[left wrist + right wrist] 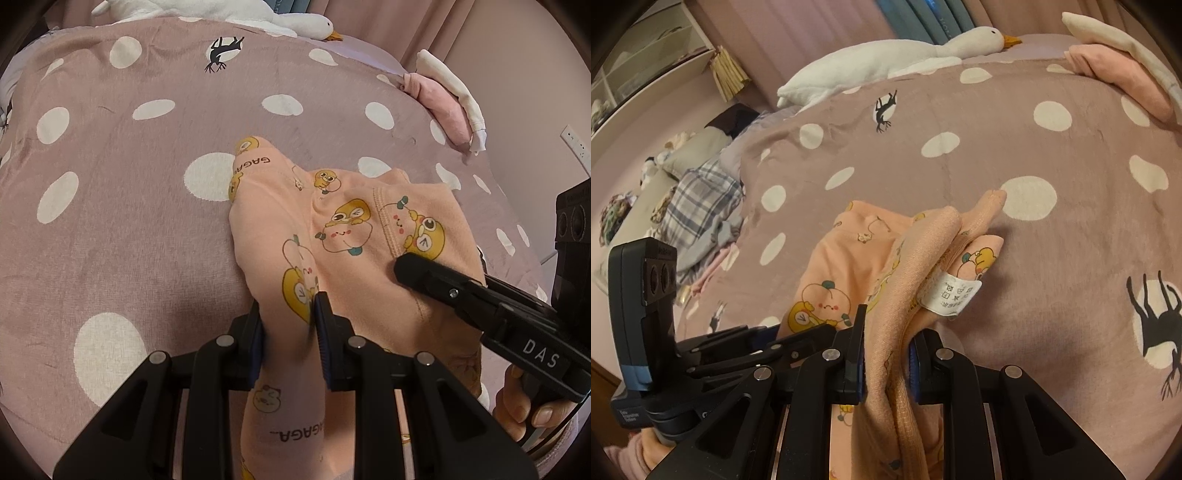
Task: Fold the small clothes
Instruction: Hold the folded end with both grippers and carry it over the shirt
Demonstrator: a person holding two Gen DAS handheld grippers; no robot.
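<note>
1. Left claw (289, 325): at 6 o'clock in the left wrist view, its two fingers are closed onto a bunched fold of the peach garment (343, 236); cloth fills the gap between the blue pads and hangs down past them.
2. Right claw (886, 354): at 6 o'clock in the right wrist view, its fingers pinch a thick gathered edge of the same garment (842, 266), ribbed hem included. Cloth spills both below and above the pads.
3. In the left view the right claw's black finger (424, 273) comes in from 4 o'clock and lies against the printed cloth; a hand (517, 402) grips its handle at 5 o'clock.
4. In the right view the left tool's body (642, 306) stands at 8 o'clock, just beside the garment.
5. The garment is lifted at the near end by both claws, and its far end rests on the bed's blanket (129, 221) near the middle of each view. It is peach with cartoon ducks and "GAGA" lettering.
6. A white care label (951, 295) sticks out of the bunched edge at 3 o'clock of the right claw.
7. Farther off, folded pink clothes (443, 107) lie at 2 o'clock on the blanket.
8. A plush goose (886, 59) lies along the far edge at 12 o'clock.
9. A plaid cloth (698, 206) sits at 9 o'clock in the right view.
</note>
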